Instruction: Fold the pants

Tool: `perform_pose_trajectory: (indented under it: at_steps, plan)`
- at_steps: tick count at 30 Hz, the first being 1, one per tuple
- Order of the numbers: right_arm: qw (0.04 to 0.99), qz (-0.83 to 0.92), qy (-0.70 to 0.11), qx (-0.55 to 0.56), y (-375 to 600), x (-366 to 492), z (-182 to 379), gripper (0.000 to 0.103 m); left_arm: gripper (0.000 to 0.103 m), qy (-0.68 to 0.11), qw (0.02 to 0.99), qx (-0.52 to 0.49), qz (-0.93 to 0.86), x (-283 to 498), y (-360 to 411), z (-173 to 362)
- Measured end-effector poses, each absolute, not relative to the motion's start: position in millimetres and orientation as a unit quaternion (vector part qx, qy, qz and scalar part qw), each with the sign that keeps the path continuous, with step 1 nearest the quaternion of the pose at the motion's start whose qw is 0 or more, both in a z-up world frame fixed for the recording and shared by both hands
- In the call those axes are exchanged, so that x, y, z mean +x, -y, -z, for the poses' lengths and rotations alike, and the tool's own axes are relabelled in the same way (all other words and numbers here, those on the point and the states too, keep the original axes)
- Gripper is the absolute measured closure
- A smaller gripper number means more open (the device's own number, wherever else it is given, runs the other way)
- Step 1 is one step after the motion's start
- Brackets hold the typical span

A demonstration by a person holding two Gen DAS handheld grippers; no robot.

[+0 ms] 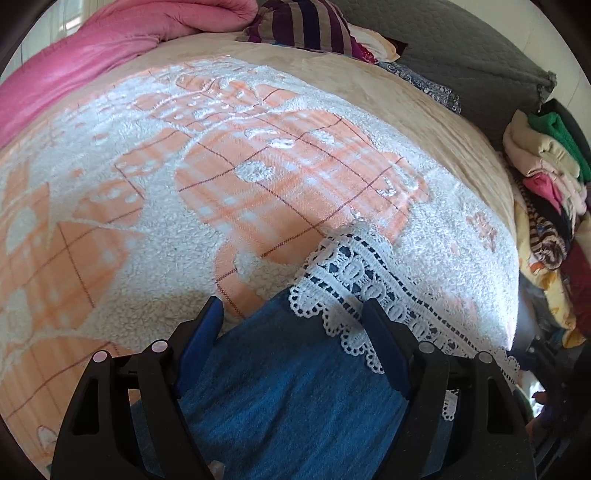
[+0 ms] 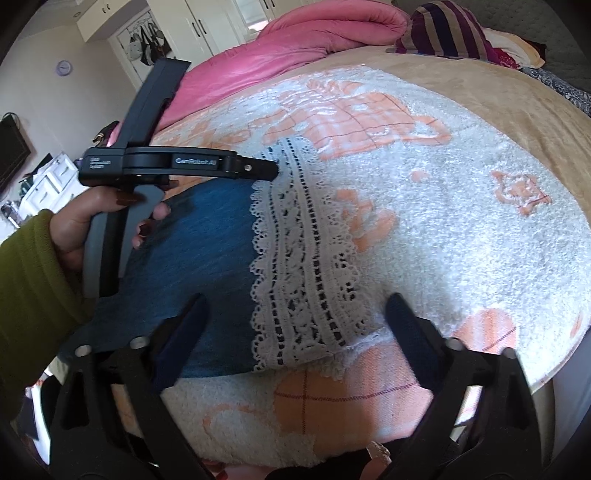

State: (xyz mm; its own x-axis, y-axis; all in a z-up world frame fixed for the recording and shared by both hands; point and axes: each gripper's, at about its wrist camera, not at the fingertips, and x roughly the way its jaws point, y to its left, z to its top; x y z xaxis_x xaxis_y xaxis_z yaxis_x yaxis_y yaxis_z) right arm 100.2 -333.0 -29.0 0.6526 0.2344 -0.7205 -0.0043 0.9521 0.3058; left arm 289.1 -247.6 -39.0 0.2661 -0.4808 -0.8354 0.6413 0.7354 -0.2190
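Note:
The pants are blue denim (image 1: pixel 288 387) with a wide white lace hem (image 1: pixel 369 280), lying flat on a white and orange fleece blanket (image 1: pixel 155 192). My left gripper (image 1: pixel 293 314) is open, its jaws spread over the denim just short of the lace. In the right wrist view the denim (image 2: pixel 199 258) and lace hem (image 2: pixel 303 258) lie ahead. My right gripper (image 2: pixel 295 314) is open, low over the near end of the lace hem. The left gripper's body (image 2: pixel 177 166), held in a hand, reaches the far end of the lace.
A pink duvet (image 1: pixel 92 51) and a striped cushion (image 1: pixel 306 22) lie at the far side of the bed. A stack of folded clothes (image 1: pixel 546 184) stands at the right. A beige blanket (image 2: pixel 517 96) lies under the fleece one. Wardrobes (image 2: pixel 207 26) are at the back.

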Motion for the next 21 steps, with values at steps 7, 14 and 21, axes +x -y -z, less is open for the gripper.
perform_pose_trajectory:
  at_steps: [7, 14, 21]
  plan:
    - [0.901, -0.069, -0.404, 0.145, 333.5, 100.8, 28.0, 0.036, 0.058, -0.494, 0.775, 0.073, 0.387, 286.7, 248.3, 40.0]
    - [0.899, -0.081, -0.399, 0.16, 336.2, 103.5, 28.4, 0.051, 0.058, -0.499, 0.769, 0.058, 0.396, 290.1, 247.0, 43.9]
    - [0.896, -0.105, -0.4, 0.164, 329.6, 106.6, 31.7, 0.071, 0.088, -0.495, 0.774, 0.061, 0.391, 285.2, 247.8, 39.5]
